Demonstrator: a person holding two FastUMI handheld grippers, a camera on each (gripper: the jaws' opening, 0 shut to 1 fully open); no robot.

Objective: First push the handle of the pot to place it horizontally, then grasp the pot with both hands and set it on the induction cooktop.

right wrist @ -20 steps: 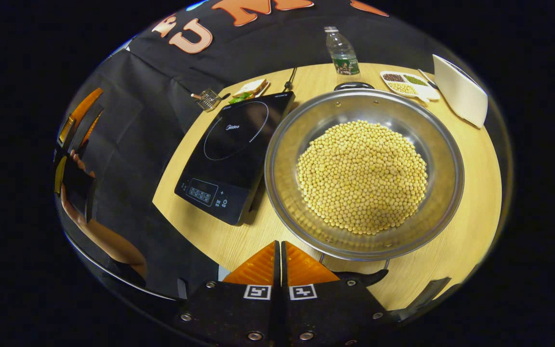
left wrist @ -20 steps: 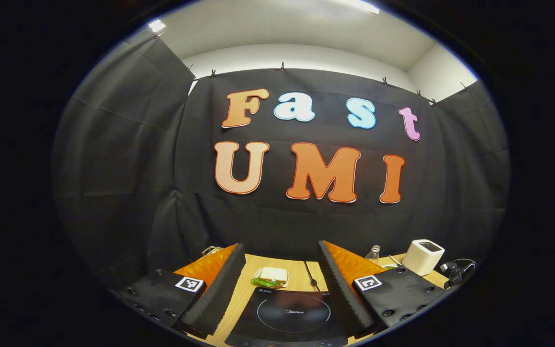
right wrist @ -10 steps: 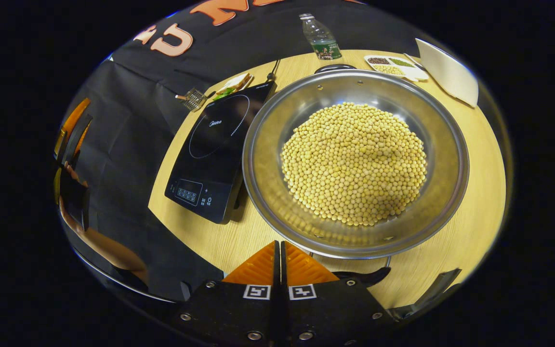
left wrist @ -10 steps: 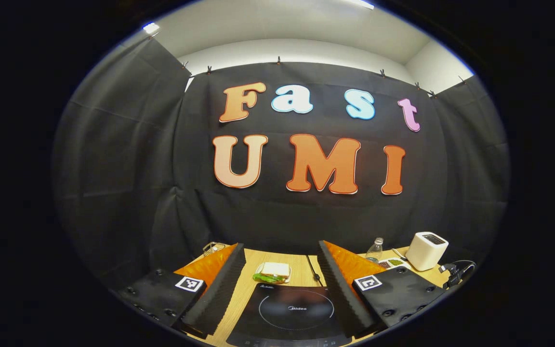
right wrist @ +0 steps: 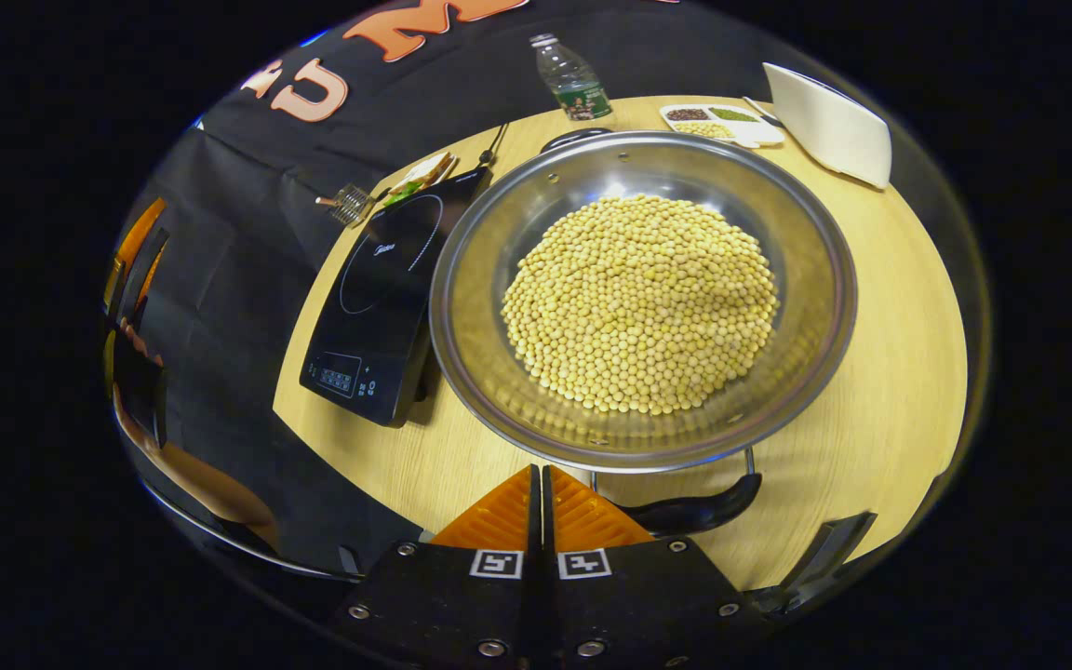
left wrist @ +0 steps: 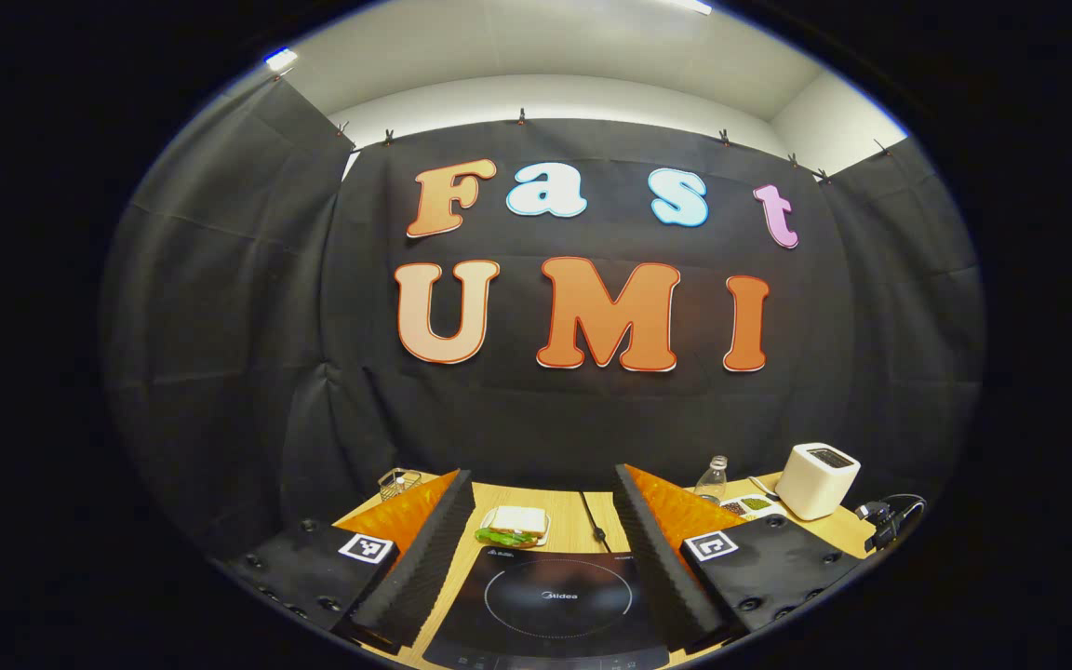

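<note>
A wide, shallow pot (right wrist: 643,298) of brushed steel sits on the pale wood-grain table (right wrist: 880,372), its round bowl heaped with small yellow soybeans (right wrist: 640,302). It rests just right of the induction cooktop (right wrist: 378,298), a flat glossy black slab with a thin circle printed on its glass and a control strip at the near end; the pot's rim looks to overlap the cooktop's edge, though the fisheye bend makes contact hard to judge. A dark curved handle (right wrist: 694,512) on two thin wire struts juts from the pot's near rim, lying beside the right gripper (right wrist: 541,484), whose ribbed fingers are pressed together with nothing between them. A second dark handle (right wrist: 576,140) shows at the far rim.

At the table's far edge stand a clear plastic bottle (right wrist: 570,79), a white divided dish (right wrist: 720,123) of beans and spices, a white boxy toaster (right wrist: 829,126), a sandwich (right wrist: 420,177) and a small wire rack (right wrist: 345,203).

In the left gripper view, the left gripper (left wrist: 543,530) is raised with its ridged fingers spread wide, framing the cooktop (left wrist: 550,605) below. Black cloth drapes the booth walls under a white ceiling. The right gripper view catches that gripper (right wrist: 136,307) off to the side, held by a hand (right wrist: 136,335).
</note>
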